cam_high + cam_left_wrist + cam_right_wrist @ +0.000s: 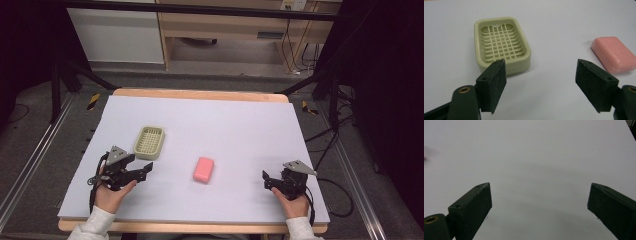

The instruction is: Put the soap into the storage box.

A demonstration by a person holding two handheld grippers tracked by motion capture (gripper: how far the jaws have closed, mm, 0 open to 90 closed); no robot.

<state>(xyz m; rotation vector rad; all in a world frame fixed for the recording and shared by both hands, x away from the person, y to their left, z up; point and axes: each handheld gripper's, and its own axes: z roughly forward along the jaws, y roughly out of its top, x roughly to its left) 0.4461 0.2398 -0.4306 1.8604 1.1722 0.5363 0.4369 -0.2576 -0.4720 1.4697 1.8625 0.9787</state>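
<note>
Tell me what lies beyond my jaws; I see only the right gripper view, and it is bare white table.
Observer: A pink soap bar lies on the table, between the two grippers in the high view.
Operator: Report anything else out there.
Observer: A pale green soap dish with a grid floor sits to the left of the soap, apart from it and with nothing in it.
Operator: Give me the other gripper.
Observer: The left gripper is open, nothing between its jaws, and it faces the gap between dish and soap.
Operator: Say where mine sits.
Observer: The right gripper is near the table's right front, open, pointing left toward the soap.
</note>
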